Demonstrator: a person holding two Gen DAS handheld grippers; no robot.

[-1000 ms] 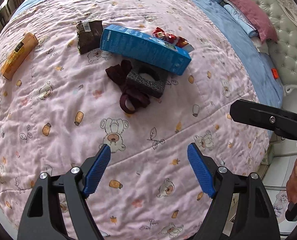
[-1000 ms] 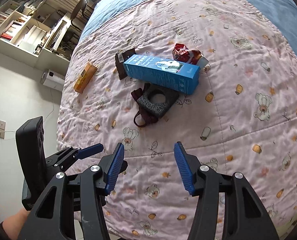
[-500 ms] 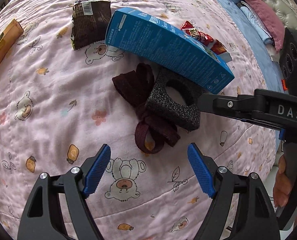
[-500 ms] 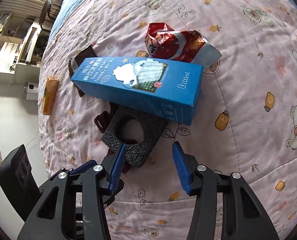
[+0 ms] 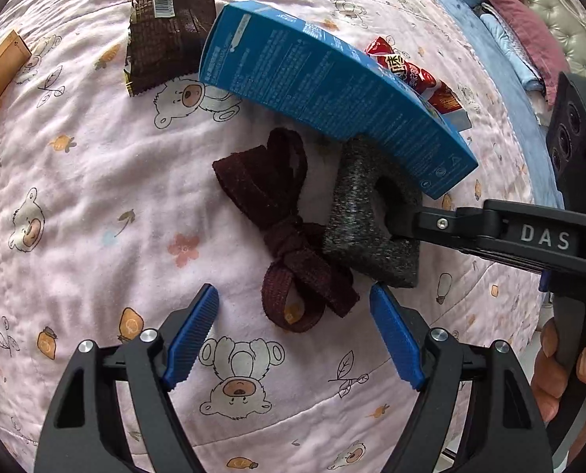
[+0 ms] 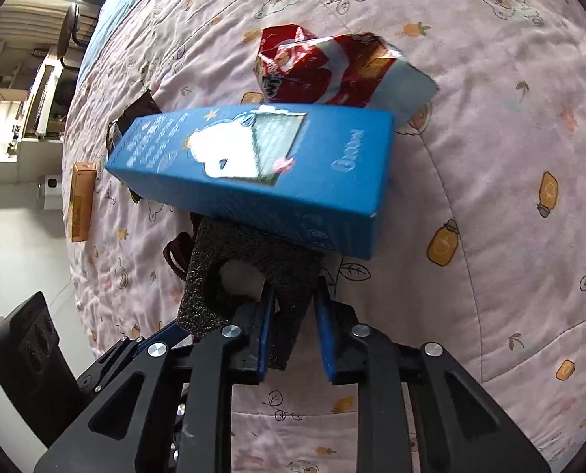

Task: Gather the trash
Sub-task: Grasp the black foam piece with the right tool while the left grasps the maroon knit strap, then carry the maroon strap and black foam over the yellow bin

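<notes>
From the left wrist I see my left gripper (image 5: 293,335) spread wide over the bed quilt (image 5: 76,197), holding nothing, just short of the maroon knotted strap (image 5: 289,236). The dark foam block (image 5: 356,216) lies under the blue carton (image 5: 332,94); it looks light, squashy

From the right wrist, my right gripper (image 6: 293,327) pinches the foam block's (image 6: 253,260) near wall beside its hole; the carton (image 6: 261,173) resting on top may slide off. The red snack wrapper (image 6: 320,71) lies beyond

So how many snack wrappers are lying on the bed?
2: a brown wrapper beside the blue box's far end, and a red wrapper behind the box. Others may be hidden underneath.
</notes>
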